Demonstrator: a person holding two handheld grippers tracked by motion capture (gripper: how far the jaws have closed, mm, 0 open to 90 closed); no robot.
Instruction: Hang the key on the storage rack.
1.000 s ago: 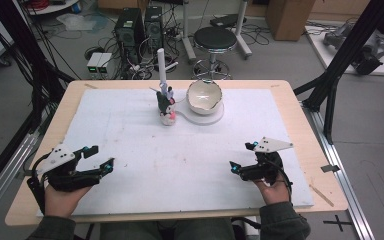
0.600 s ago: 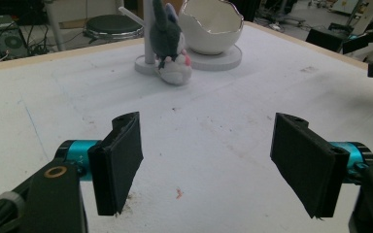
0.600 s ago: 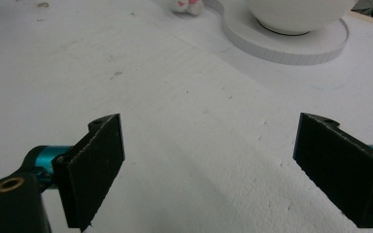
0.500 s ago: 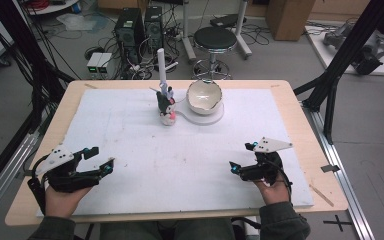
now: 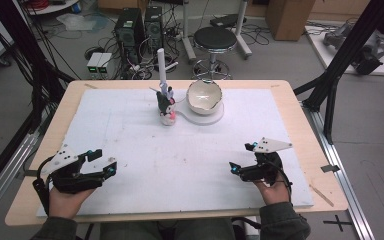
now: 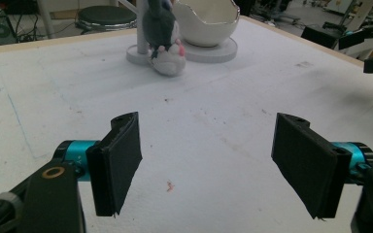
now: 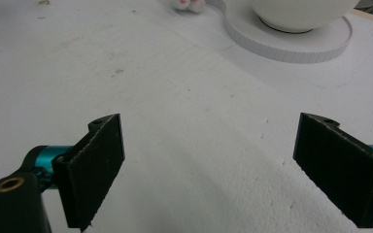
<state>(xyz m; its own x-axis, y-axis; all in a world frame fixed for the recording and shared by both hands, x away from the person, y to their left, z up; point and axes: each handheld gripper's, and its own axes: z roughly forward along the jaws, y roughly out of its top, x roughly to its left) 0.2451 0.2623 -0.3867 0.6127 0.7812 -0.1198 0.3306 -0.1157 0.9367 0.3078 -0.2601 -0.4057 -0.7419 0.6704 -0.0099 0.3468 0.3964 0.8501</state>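
While both hands rest at the near edge of the counter (image 5: 45, 150), nothing appears started. Left gripper (image 5: 101, 162) at near left, fingers (image 6: 121, 160) spread wide and empty; right gripper (image 5: 243, 158) at near right, likewise parted, holding nothing. Small plush toy (image 5: 166, 107) stands far centre against a white post (image 5: 162, 67), just left of the eggshell-shaped bowl (image 5: 204, 96) on its round base. Reach and grasp all remain, likely toward the toy.
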